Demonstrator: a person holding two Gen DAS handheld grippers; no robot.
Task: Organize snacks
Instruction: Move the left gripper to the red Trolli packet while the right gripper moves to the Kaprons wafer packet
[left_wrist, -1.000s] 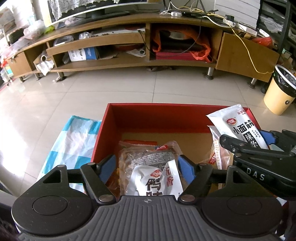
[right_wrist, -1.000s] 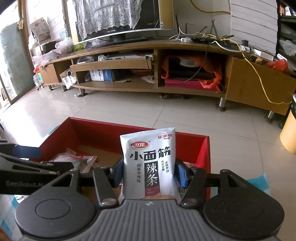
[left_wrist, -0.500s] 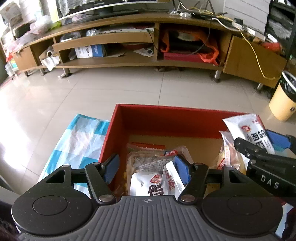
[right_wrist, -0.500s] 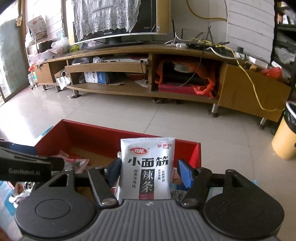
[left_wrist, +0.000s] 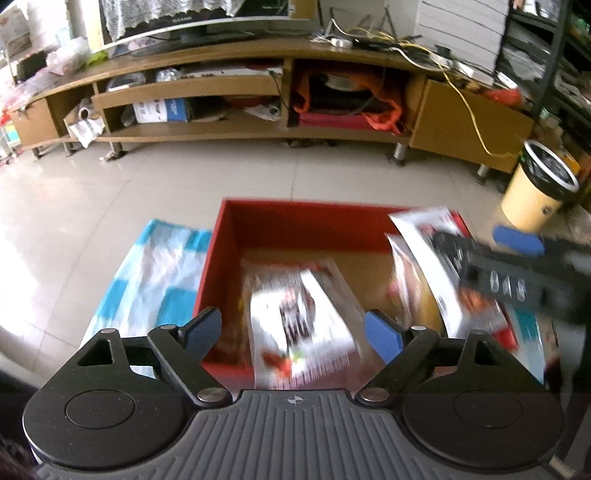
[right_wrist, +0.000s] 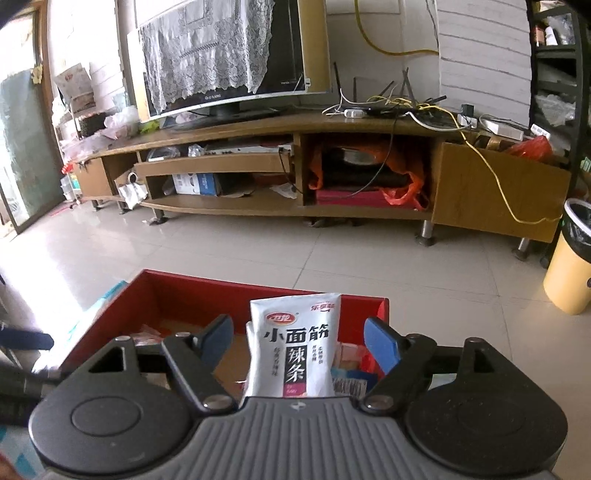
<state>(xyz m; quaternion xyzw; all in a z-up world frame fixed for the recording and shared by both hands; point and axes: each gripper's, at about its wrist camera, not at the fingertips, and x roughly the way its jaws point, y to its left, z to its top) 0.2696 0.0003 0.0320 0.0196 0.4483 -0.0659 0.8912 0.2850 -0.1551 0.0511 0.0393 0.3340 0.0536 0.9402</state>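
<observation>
- Right gripper (right_wrist: 298, 341) just let go: jaws opening, white packet (right_wrist: 291, 347) standing loose between them, low centre, in the red box (right_wrist: 177, 291).
- Left gripper (left_wrist: 291, 332) opening too, clear of its blurry packet (left_wrist: 299, 325). Both drops look done.

Both cams ride the handheld grippers, looking forward along the fingers. Left one tilts steeply down, close over the red box (left_wrist: 295, 225). Right one sits flatter, facing the TV stand (right_wrist: 332, 206) across the floor. Both catch box, stand and yellow bin (left_wrist: 535, 199).
</observation>
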